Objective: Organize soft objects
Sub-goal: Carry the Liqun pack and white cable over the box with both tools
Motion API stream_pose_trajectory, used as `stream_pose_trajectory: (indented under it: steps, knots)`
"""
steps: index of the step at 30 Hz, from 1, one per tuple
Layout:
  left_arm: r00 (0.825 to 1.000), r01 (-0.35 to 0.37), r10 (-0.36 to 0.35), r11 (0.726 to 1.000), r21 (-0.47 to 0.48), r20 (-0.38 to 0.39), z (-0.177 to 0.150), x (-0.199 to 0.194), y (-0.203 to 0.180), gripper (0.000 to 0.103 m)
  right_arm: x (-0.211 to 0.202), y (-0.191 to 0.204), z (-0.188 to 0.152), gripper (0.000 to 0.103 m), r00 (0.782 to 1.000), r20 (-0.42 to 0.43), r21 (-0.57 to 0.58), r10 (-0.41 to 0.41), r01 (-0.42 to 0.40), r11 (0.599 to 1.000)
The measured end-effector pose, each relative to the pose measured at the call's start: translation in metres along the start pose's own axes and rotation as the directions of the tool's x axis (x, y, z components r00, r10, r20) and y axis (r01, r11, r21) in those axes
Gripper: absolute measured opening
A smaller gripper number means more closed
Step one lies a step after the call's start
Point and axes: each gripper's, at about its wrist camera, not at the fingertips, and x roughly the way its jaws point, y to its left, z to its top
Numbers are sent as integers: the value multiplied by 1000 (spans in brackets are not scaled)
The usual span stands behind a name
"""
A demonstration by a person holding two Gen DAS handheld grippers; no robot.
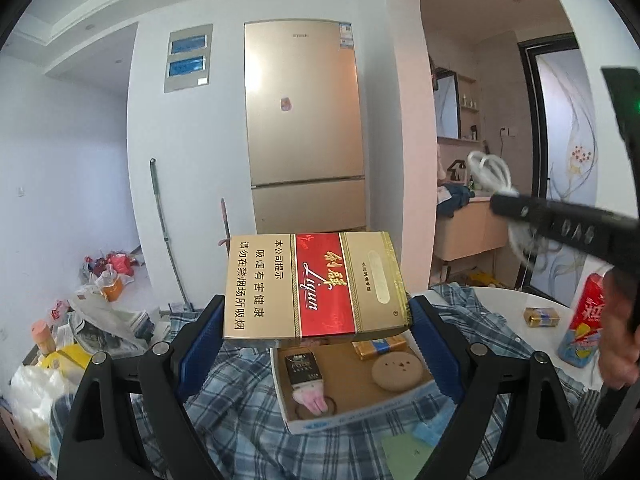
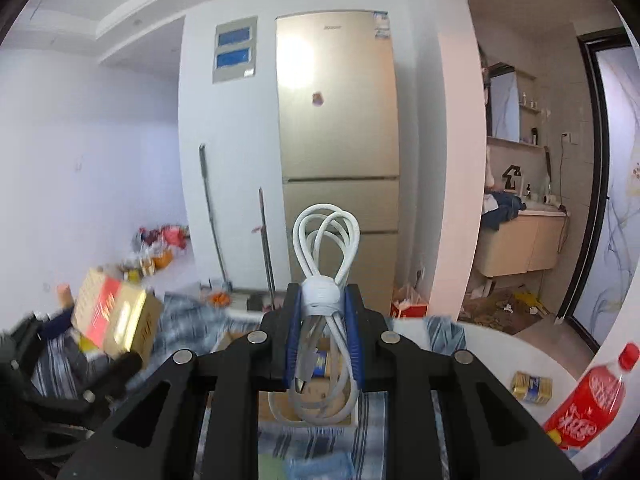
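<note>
two items are in hand, both held up off the table. left gripper (image 1: 316, 320) is clamped wide on a gold-and-red liqun cigarette carton (image 1: 314, 286), pads on its two short ends, carton level and hanging directly above the cardboard tray (image 1: 360, 416). right gripper (image 2: 322, 320) is pinched tight on a coiled white cable (image 2: 325, 264) at its wrap band, loops sticking up past the fingertips, tail dangling below over the same tray.

already in the tray, below the left jaws: a dark tissue pack (image 1: 303, 364), a round beige puff (image 1: 396, 371), a gold-blue packet (image 1: 380, 347), a pink plush bit (image 1: 311, 398) and a hair tie (image 1: 316, 408).

still outside it, off to the right on the white table: another gold packet (image 1: 541, 317) and a red drink bottle (image 1: 585, 320). plaid cloth (image 1: 248, 392) lies under the tray.

my read: roughly midway. carton and cable need setting down, and whether the stray packet belongs in the tray i can't tell.
</note>
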Motion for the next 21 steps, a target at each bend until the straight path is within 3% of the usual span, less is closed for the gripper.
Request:
stream_pose_trajectory:
  steps: [5,10,17,21]
  knots:
    - [998,-12,10,1000,-25,-59,20,27,4,91,26,-4,10,20,1000,11,75,26,-27,997]
    - [982,8,-15,999,-41,-186,36,68,4,91,59,2,2,20,1000,-10,13,7,-7,1000]
    - [974,4,-15,999,-52,-226,60,115,1,91,113,-12,3,20,989,-148,60,4,5,998]
    - [963,6,-17,999,-41,-269,50,146,-3,91,138,-13,-25,20,974,-227,53,20,-8,999]
